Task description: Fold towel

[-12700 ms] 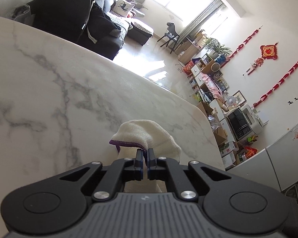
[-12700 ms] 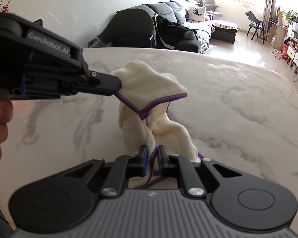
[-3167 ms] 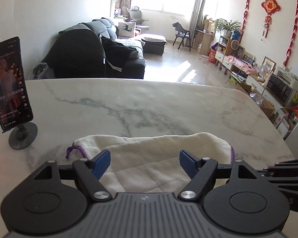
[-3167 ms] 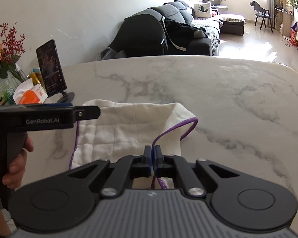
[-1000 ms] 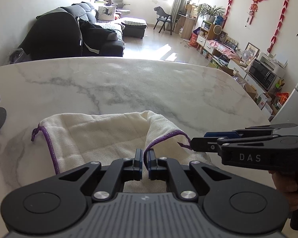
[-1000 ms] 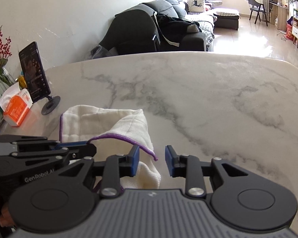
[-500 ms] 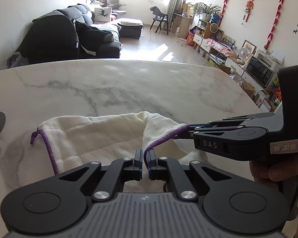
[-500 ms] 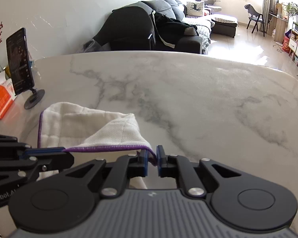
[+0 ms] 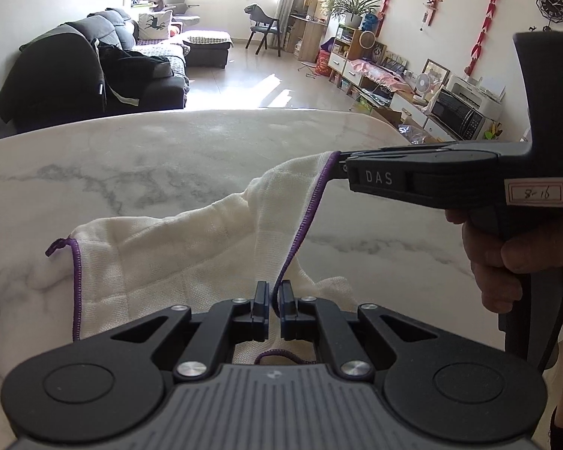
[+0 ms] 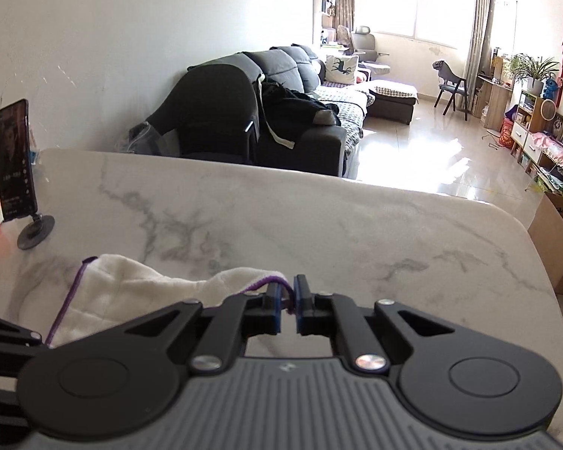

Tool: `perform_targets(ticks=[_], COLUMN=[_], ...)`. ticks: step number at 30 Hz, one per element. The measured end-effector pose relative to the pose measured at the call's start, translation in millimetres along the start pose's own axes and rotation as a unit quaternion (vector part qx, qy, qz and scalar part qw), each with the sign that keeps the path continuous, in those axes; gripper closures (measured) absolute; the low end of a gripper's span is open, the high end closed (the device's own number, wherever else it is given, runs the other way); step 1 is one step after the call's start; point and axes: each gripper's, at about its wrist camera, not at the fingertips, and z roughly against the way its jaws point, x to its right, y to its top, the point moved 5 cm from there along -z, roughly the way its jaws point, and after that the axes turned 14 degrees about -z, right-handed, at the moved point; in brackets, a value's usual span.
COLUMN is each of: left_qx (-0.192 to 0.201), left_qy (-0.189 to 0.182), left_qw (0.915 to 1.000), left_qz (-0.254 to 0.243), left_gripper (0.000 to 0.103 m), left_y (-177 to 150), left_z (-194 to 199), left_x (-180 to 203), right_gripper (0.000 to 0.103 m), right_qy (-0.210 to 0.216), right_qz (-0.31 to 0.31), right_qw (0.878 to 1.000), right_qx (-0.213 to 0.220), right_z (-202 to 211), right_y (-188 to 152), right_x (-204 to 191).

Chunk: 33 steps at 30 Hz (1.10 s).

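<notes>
- Left wrist view gives us the cream towel (image 9: pixel 176 258) lying partly on the marble tabletop (image 9: pixel 169 157), one purple-hemmed corner lifted.
- Our left claw (image 9: pixel 273 296) is clamped on the towel's near hem.
- Our right claw (image 10: pixel 288 302) pinches the raised corner, held clear of the tabletop.
- A phone on a stand (image 10: pixel 13 165) sits well apart.

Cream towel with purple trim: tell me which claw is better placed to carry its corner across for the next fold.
Right, probably. The right claw is shut on the purple-trimmed corner of the cream towel and holds it raised above the white marble table. The left claw pinches the near edge low, better suited to anchoring.
</notes>
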Motion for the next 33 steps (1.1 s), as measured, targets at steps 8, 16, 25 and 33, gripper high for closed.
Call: perform_targets(ticks=[8, 16, 25, 33], left_qx=[0.015, 0.016, 0.010, 0.028], left_qy=[0.007, 0.044, -0.001, -0.062], left_qw=[0.9995, 0.9984, 0.9991, 0.9977], left_qz=[-0.026, 0.030, 0.041, -0.002], left_gripper=[0.050, 0.038, 0.030, 0.030], left_y=[9.3, 11.0, 10.6, 13.5], left_z=[1.7, 9.3, 14.2, 12.6], left_x=[5.4, -43.2, -64.7, -35.3], right_gripper=[0.097, 0.096, 0.096, 0.096], right_qy=[0.009, -0.001, -0.018, 0.025], right_qz=[-0.003, 0.010, -0.001, -0.006], right_qw=[0.999, 0.999, 1.000, 0.999], right_qx=[0.034, 0.033, 0.022, 0.035], right_z=[11.6, 15.8, 9.6, 14.9], right_y=[20.2, 24.3, 15.7, 20.0], right_x=[7.5, 21.5, 40.6, 24.5])
